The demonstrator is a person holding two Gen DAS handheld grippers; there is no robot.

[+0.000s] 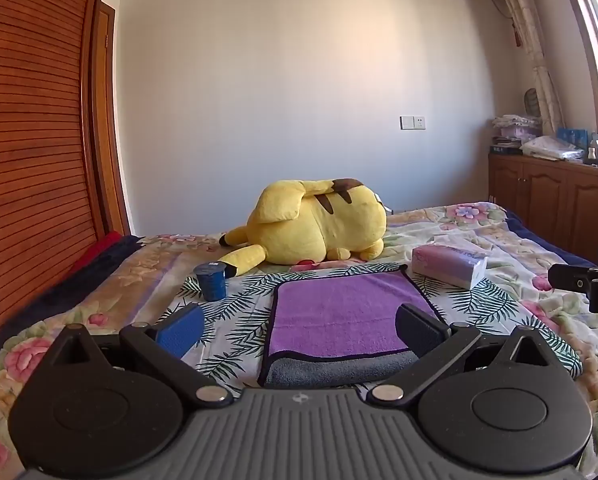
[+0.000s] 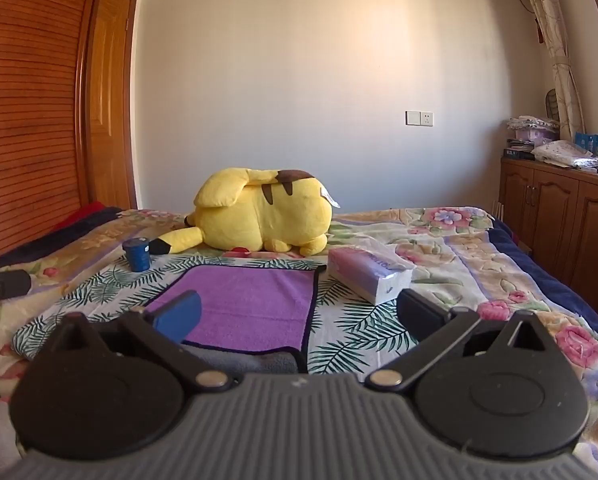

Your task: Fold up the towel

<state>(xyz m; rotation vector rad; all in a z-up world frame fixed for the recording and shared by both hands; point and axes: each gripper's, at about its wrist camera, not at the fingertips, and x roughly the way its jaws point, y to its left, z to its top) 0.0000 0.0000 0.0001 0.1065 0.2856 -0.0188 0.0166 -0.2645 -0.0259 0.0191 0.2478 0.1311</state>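
Left wrist: one towel (image 1: pixel 347 316), one cup (image 1: pixel 211 281).

Purple terry towel (image 1: pixel 349 312) with grey underside on a palm-leaf-printed white cloth (image 1: pixel 239 320); yellow brown-striped plush toy (image 1: pixel 315 224); floral bedspread (image 2: pixel 479 240).

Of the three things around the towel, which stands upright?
The blue cup, at the towel's far left corner. The tissue pack lies flat at the far right corner; the yellow plush lies slumped behind.

Towel (image 1: pixel 349 314) before plush toy (image 1: pixel 313 222)
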